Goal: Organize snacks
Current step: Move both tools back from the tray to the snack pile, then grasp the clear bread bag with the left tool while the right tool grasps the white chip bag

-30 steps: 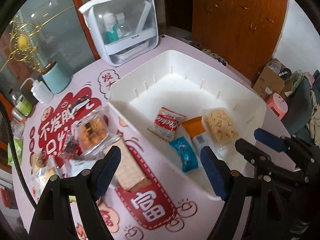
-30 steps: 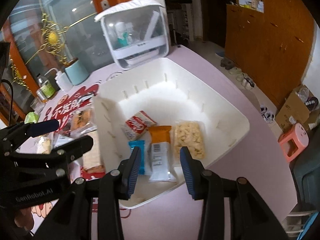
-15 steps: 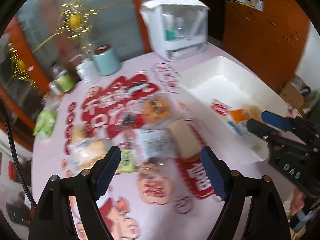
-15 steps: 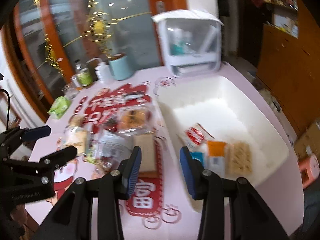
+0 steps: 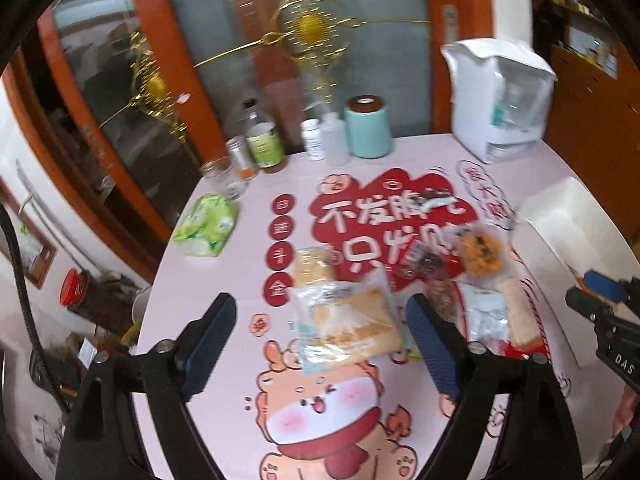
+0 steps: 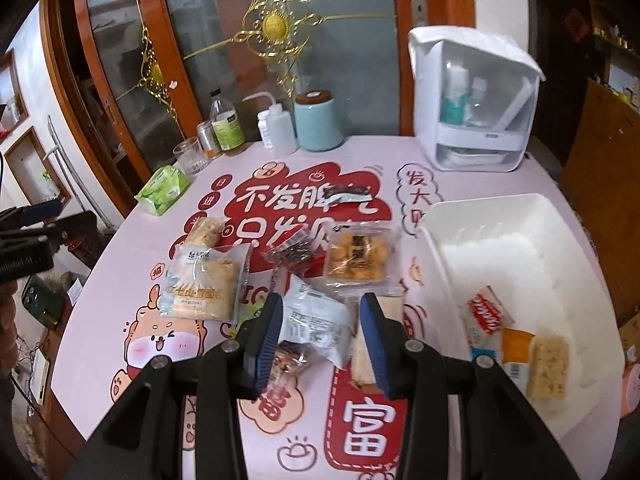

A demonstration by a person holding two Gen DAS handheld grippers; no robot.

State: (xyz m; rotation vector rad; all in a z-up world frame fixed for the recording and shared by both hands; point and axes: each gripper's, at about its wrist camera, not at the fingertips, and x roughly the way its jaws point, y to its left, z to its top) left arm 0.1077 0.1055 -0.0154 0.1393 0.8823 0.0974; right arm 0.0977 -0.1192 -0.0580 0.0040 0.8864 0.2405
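Snacks lie scattered on the pink table (image 6: 120, 280) left of the white bin (image 6: 560, 216), which holds four packets. My left gripper (image 5: 320, 336) hangs spread wide over a bread packet (image 5: 348, 320); my right gripper (image 6: 320, 332), parted and empty, hovers above a white packet (image 6: 316, 320).

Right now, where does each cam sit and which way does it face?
Left wrist: sits on the left tongs, open, looking down-forward over the toast packet toward the glass cabinet doors; right tongs show at its right edge.
Right wrist: sits on the right tongs, open, above the white wrapper, white bin to its right; left tongs show at its left edge.
Shared: toast packet, teal canister, green tissue pack.
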